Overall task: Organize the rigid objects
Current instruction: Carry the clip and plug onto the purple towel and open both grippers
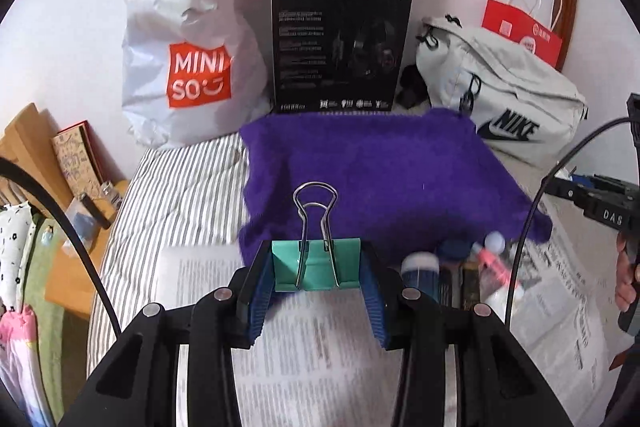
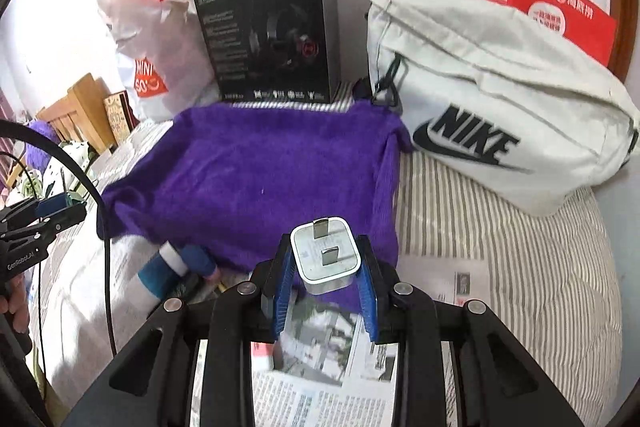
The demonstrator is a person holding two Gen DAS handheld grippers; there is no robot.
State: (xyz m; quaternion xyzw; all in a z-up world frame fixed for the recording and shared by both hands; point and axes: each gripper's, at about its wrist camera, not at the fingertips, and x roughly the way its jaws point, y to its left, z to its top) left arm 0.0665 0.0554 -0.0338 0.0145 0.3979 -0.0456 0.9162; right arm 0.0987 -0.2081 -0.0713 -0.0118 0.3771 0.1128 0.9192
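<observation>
A: Left tongs (image 1: 317, 281), lower centre of frame — clamped across teal binder clip (image 1: 316, 267), wire handles pointing up-frame, probably to keep the grip on flat sides.

B: Right tongs (image 2: 325, 269), lower centre — clamped on white charger plug (image 2: 326, 259), prongs facing outward. Purple towel (image 2: 256, 179) mid-frame, on the bed, likely drop spot.

I read "MINISO" on the white plastic bag (image 1: 188, 67), "HECATE" on the black box (image 1: 340, 43), "NIKE" on the white bag (image 2: 488, 99).
</observation>
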